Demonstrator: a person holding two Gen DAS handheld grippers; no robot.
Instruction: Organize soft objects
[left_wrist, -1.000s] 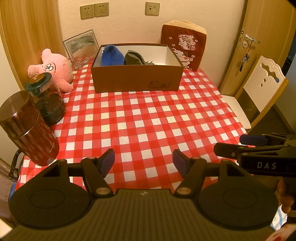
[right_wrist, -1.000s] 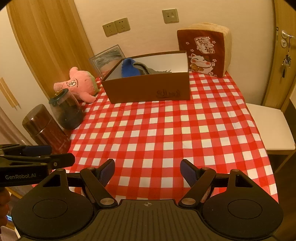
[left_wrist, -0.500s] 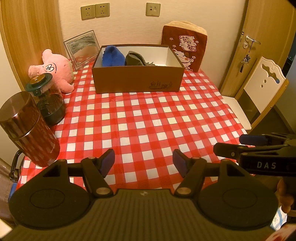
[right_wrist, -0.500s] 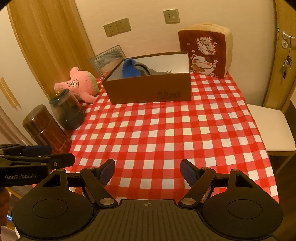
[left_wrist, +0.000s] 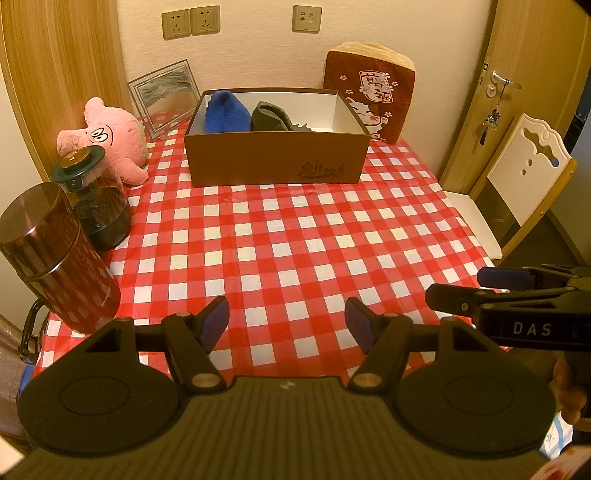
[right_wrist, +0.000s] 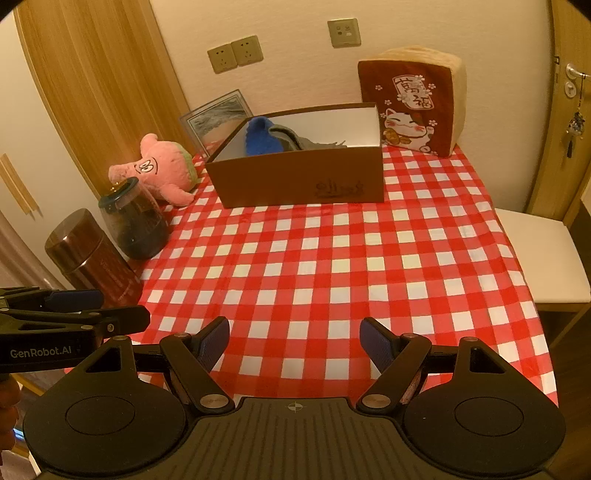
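A brown cardboard box (left_wrist: 275, 160) (right_wrist: 301, 181) stands at the far side of the red checked table. Inside it lie a blue soft item (left_wrist: 225, 116) (right_wrist: 260, 136) and a dark grey soft item (left_wrist: 271, 118) (right_wrist: 303, 142). A pink plush toy (left_wrist: 114, 136) (right_wrist: 162, 171) lies at the far left. A maroon lucky-cat cushion (left_wrist: 369, 90) (right_wrist: 412, 99) leans on the wall at the far right. My left gripper (left_wrist: 287, 323) and my right gripper (right_wrist: 294, 341) hover over the near table edge, side by side, both open with nothing between their fingers.
A glass jar with a green lid (left_wrist: 92, 195) and a brown cylindrical canister (left_wrist: 55, 254) stand along the left edge. A framed picture (left_wrist: 164, 96) leans behind the box. A white chair (left_wrist: 517, 184) stands at the right, by a wooden door (left_wrist: 517, 74).
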